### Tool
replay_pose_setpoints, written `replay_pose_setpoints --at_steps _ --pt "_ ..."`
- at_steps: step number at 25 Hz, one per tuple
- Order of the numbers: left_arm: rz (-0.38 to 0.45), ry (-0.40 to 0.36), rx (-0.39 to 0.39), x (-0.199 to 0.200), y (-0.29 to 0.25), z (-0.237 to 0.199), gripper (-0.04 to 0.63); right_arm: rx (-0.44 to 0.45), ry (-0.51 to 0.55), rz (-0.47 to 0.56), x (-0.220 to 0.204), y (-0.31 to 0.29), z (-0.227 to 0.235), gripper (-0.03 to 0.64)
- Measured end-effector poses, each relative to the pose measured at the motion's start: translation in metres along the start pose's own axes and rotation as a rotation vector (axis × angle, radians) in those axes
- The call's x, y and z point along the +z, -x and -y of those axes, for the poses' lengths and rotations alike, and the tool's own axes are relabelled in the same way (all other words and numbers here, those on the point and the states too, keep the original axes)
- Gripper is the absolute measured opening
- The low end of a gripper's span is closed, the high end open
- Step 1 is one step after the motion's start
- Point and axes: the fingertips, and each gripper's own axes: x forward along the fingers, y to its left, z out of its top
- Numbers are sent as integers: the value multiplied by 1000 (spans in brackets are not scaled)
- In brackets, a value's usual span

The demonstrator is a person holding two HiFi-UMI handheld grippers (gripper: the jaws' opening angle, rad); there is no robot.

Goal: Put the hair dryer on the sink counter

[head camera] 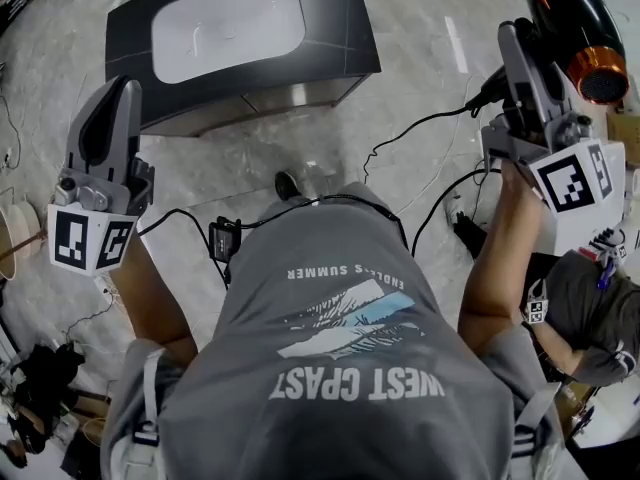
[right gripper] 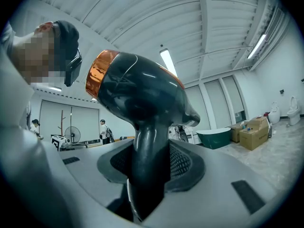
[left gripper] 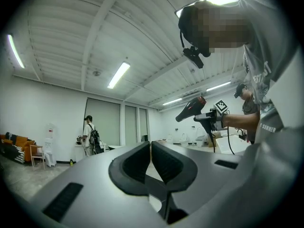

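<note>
While the person stands on the marble floor facing the sink counter, one gripper is raised on each side of the body.

Right gripper: the jaws are clamped on the handle of the hair dryer. The handle sits upright between the two ribbed pads. The body of the dryer is black, with a copper-coloured ring at its rear end, and it tilts above the jaws. In the head view the dryer is in the air at the upper right, well apart from the counter and touching no surface. A black cord runs from the base of the handle down toward the floor.

Left gripper: the jaws stand together, with only a thin slit between the pads. Nothing is between them. In the head view this gripper is at the left, just beside the near left corner of the counter and clear of it.

Sink counter: a dark cabinet with a white basin set into its top. It stands ahead of the person, between the two grippers and nearer the left one.

In the left gripper view, the dryer shows at mid-right, level with the far wall.
</note>
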Motion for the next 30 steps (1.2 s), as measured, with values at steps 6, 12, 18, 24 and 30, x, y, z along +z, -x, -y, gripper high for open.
replay_pose_setpoints --at_steps 6,12,18,24,30 --pt "-10 25 30 -8 5 -32 28 5 -6 -44 -14 -37 1 176" --pt "-47 35 73 -16 -10 -31 28 28 -32 -95 -37 -60 31 176" --pt "-40 22 145 10 10 -47 28 73 -63 -114 -44 -87 25 176" --pt "-65 36 193 3 0 -54 28 110 -71 -167 -65 -117 40 176" --pt "-99 64 233 -8 -7 -58 28 144 -76 -233 -91 -145 53 176"
